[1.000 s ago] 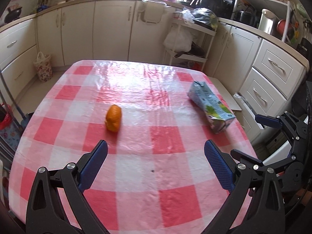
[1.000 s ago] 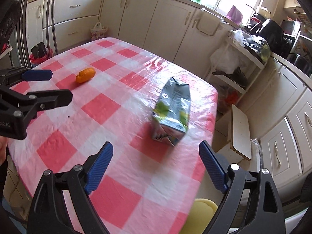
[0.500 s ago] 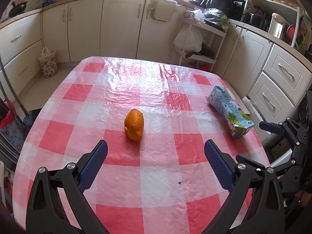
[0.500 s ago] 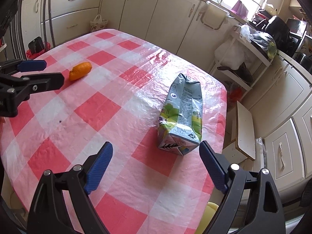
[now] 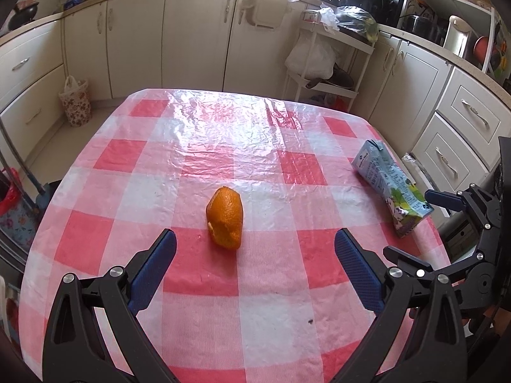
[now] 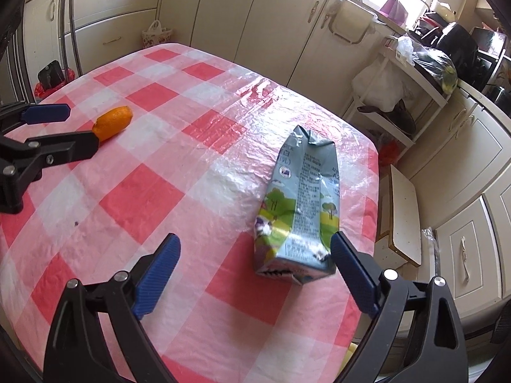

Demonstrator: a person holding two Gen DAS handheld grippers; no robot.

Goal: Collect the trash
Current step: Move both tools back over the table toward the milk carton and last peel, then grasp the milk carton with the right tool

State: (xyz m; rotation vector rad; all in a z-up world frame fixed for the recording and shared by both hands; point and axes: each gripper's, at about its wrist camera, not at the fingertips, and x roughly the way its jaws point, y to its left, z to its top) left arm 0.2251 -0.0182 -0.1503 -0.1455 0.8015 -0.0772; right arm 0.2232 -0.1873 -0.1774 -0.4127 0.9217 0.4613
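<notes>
On the desk (image 5: 223, 146) we found an orange peel (image 5: 225, 218) near the middle and a carton (image 6: 300, 210) lying flat by the right edge, well apart; cabinets (image 5: 194, 38) stood behind.

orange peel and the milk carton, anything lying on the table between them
Nothing lies between the orange peel and the milk carton: just bare checked tablecloth, as the left wrist view shows. The right wrist view agrees.

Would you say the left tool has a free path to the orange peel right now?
Probably yes: the left tool is open, the orange peel lies just ahead between its fingers, and only bare tablecloth surrounds it.
</notes>
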